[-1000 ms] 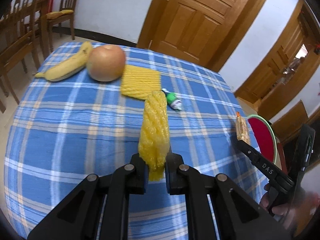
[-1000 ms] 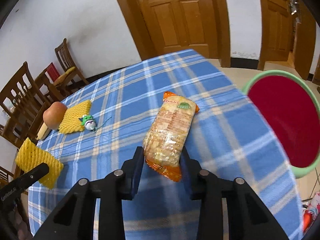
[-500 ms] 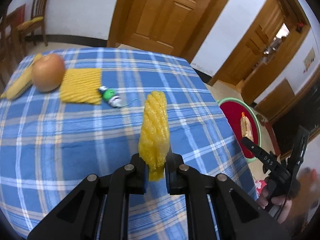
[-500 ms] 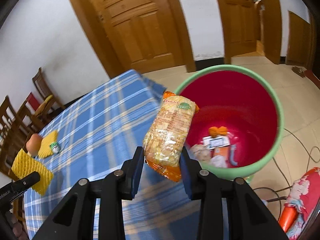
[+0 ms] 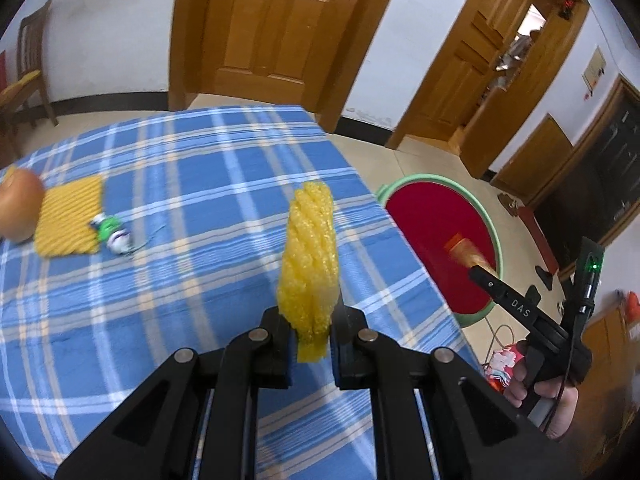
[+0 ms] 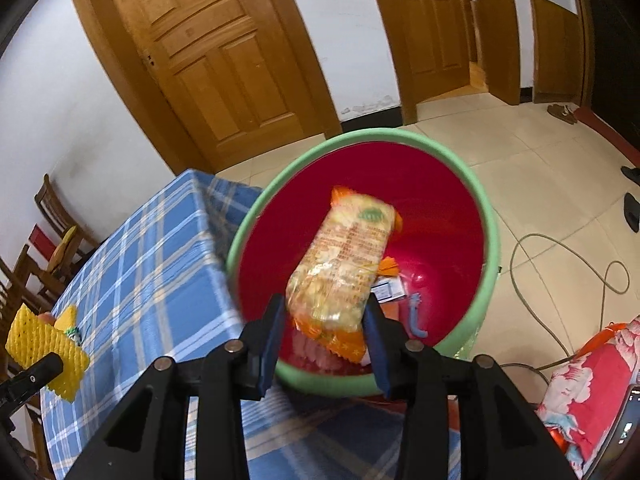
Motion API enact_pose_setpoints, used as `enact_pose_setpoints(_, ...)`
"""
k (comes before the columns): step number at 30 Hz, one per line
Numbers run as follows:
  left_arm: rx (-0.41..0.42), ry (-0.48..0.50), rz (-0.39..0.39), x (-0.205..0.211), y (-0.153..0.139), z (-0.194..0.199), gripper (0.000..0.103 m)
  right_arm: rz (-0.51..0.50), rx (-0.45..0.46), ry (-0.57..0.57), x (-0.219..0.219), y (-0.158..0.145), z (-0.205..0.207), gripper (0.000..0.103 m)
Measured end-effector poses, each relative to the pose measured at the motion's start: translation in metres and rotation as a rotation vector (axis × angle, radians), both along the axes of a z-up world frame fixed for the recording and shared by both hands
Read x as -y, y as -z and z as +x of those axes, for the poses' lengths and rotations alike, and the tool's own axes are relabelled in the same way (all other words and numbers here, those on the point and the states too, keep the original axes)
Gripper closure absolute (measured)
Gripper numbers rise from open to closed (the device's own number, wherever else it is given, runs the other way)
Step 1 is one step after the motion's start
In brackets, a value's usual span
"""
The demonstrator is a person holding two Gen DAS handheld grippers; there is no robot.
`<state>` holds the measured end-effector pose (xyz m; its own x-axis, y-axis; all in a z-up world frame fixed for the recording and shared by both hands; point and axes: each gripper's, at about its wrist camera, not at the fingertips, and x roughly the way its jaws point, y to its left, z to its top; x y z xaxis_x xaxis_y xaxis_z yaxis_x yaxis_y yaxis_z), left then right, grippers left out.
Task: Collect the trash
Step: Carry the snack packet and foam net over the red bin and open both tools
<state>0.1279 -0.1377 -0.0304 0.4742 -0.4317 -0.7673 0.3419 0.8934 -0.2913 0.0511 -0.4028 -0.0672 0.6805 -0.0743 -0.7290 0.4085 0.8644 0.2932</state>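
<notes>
My right gripper (image 6: 326, 328) hangs over a red bin with a green rim (image 6: 400, 133) that stands on the floor beside the table. Its jaws are opening, and an orange and clear snack packet (image 6: 344, 264) lies blurred and loose between them. In the left wrist view the packet (image 5: 460, 249) shows over the bin (image 5: 440, 179). My left gripper (image 5: 310, 344) is shut on a yellow foam fruit net (image 5: 310, 256), held upright above the blue checked tablecloth (image 5: 180, 160) near the bin-side edge.
On the table's far left lie a round brownish fruit (image 5: 16, 208), a flat yellow foam net (image 5: 68, 220) and a small green and white wrapper (image 5: 114, 234). Several scraps lie in the bin. A cable (image 6: 560, 264) loops on the floor, and wooden chairs stand behind the table.
Both grippers swung from over the table toward the bin. The right one now has the packet over the bin's mouth, and the packet has gone blurred between its jaws.
</notes>
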Motion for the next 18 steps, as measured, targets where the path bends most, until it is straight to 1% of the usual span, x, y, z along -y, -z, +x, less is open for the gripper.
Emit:
enact_pose_setpoints(7, -0.009, 0.07, 0.02, 0.044, 0.005, 0.012, 0.092, 0.036, 0.013, 0.03, 0.018, -0.003, -0.007, 0.058)
enact_pose_setpoints(12, -0.013, 0.128, 0.032, 0.077, 0.009, 0.015, 0.092, 0.046, 0.053, 0.059, 0.026, -0.016, -0.027, 0.05)
enact_pose_setpoints(16, -0.009, 0.185, 0.049, 0.105, 0.012, 0.014, 0.092, 0.04, 0.074, 0.092, 0.031, -0.024, -0.04, 0.048)
enact_pose_setpoints(18, -0.002, 0.213, 0.056, 0.12, 0.013, 0.013, 0.092, 0.039, 0.089, 0.099, 0.034, -0.029, -0.047, 0.045)
